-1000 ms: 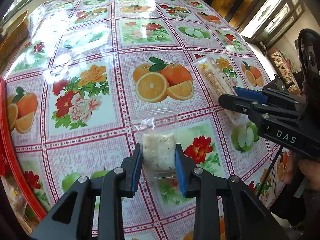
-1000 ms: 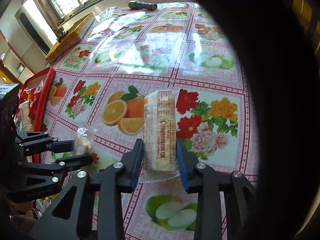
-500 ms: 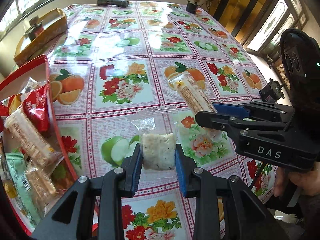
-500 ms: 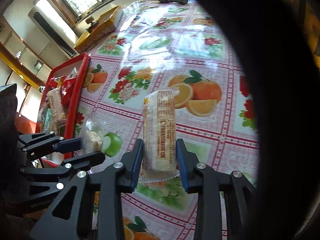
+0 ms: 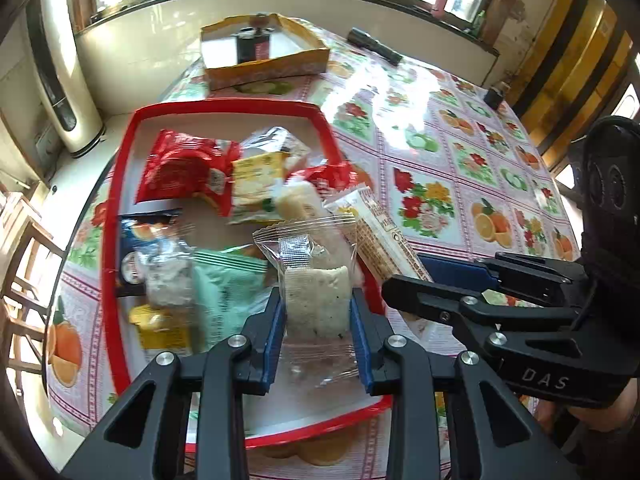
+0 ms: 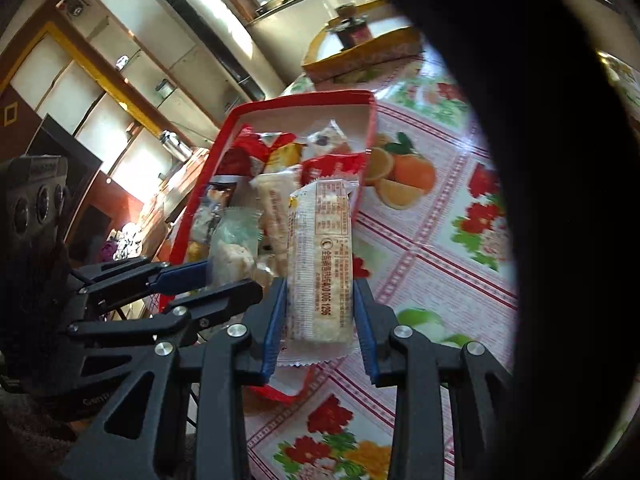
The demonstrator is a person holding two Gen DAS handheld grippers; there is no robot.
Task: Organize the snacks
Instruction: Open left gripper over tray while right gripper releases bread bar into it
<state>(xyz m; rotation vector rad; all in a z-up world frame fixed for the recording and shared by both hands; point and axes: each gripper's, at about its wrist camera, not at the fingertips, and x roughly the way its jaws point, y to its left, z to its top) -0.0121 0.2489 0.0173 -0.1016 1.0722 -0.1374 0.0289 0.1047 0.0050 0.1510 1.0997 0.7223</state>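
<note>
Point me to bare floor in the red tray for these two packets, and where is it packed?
Free: the far strip of the red tray beyond the red packet, and the near strip by the front rim under the left gripper holding the clear packet. Crowded: the middle, from the red packet to the mint packet. Right gripper's long bar hangs near the tray's right rim.
</note>
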